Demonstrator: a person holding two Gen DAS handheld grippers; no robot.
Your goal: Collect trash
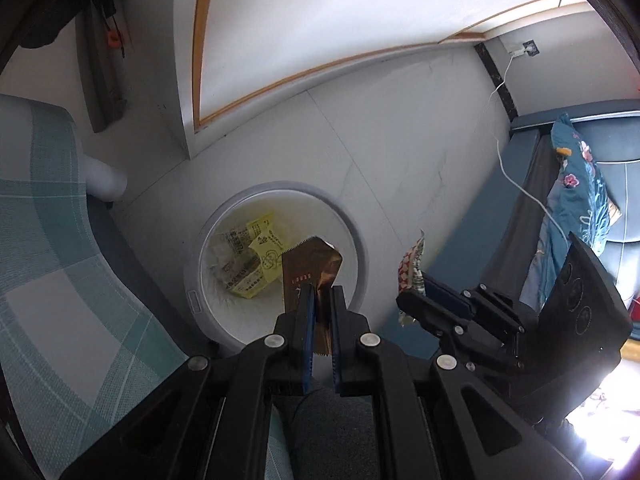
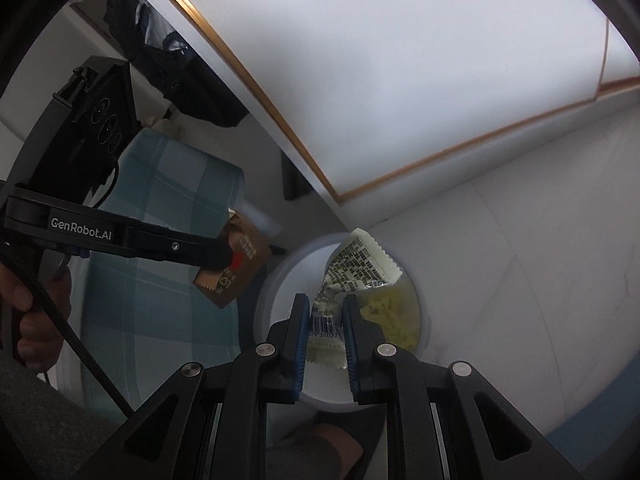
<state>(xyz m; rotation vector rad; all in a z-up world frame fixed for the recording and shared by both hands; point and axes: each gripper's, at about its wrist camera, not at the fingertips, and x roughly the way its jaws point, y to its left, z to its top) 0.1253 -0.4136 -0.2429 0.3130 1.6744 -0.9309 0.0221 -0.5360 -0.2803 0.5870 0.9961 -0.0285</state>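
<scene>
left claw [image 1: 320,300] grips brown wrapper [image 1: 310,266] | right claw [image 2: 326,312] grips white wrapper [image 2: 356,264] | bin [image 1: 356,240]: yellow wrappers [image 1: 262,248]

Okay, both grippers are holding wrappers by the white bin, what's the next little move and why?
Probably open the left gripper: its brown wrapper already hangs over the white bin, where yellow wrappers lie. The right gripper grips a printed wrapper above the bin too, so it could follow.

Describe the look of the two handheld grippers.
Both are matte black plastic with silver round pivot pins and blue ribbed pads. The left gripper carries white "GenRobot.AI" lettering on its side and a black cable. The right gripper has a flat black housing with three circular markings.
</scene>
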